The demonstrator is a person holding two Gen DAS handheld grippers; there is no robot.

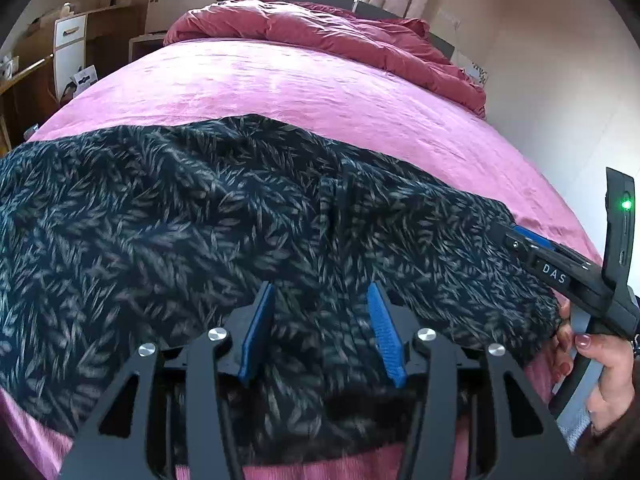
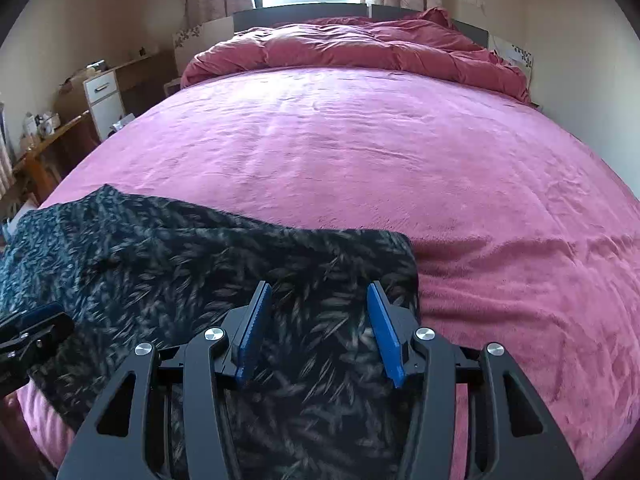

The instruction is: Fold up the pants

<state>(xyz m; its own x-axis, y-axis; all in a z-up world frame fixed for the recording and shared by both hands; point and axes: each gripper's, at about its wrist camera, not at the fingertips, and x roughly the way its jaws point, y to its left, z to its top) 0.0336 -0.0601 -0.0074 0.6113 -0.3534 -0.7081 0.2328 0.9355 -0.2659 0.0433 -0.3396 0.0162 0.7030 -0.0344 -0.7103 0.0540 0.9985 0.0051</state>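
Dark navy pants with a pale leaf print [image 1: 180, 220] lie spread across the near edge of the pink bed [image 1: 300, 84]. My left gripper [image 1: 320, 292] is open, its blue pads apart just over the middle of the pants. My right gripper [image 2: 320, 292] is open over the right end of the pants [image 2: 192, 272]. In the left wrist view the right gripper [image 1: 516, 236] comes in from the right, held by a hand, at the pants' right edge. The left gripper's tip [image 2: 44, 320] shows at the left of the right wrist view.
A crumpled red duvet [image 2: 360, 48] is bunched at the head of the bed under the window. A wooden desk and white drawers [image 2: 100, 96] stand along the left wall. A plain wall runs along the right side of the bed.
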